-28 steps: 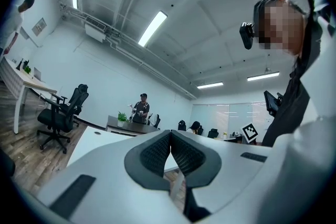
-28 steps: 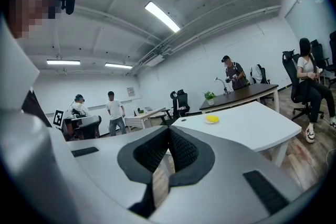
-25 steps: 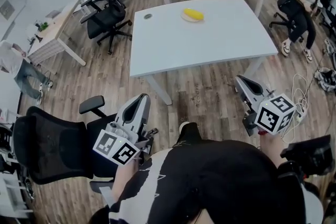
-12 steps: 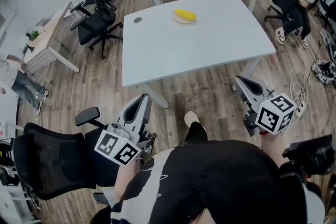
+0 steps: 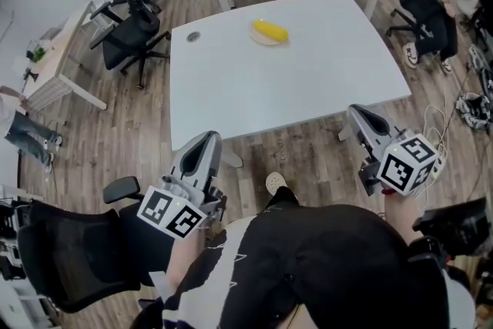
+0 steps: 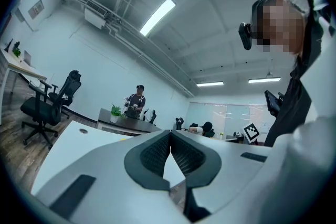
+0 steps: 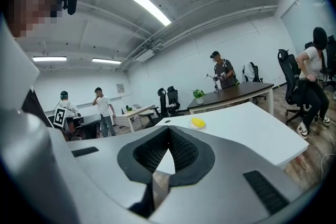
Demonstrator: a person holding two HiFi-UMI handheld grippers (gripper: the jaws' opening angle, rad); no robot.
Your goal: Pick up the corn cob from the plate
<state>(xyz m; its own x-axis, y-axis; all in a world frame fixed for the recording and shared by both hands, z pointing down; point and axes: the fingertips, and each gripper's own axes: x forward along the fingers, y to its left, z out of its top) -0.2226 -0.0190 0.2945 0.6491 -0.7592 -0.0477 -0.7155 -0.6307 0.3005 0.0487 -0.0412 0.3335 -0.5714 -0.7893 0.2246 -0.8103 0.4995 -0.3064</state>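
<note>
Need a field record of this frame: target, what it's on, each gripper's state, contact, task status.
target: corn cob, yellow, lying on a plate
support: white table, plate toward its far side
left gripper: jaws together, empty, short of the table's near edge
right gripper: jaws together, empty, short of the near edge
contact: none, both grippers well apart from the cob
status: pick not yet begun

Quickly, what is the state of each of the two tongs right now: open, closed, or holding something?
Left tongs: closed, nothing between them.
Right tongs: closed, nothing between them.
</note>
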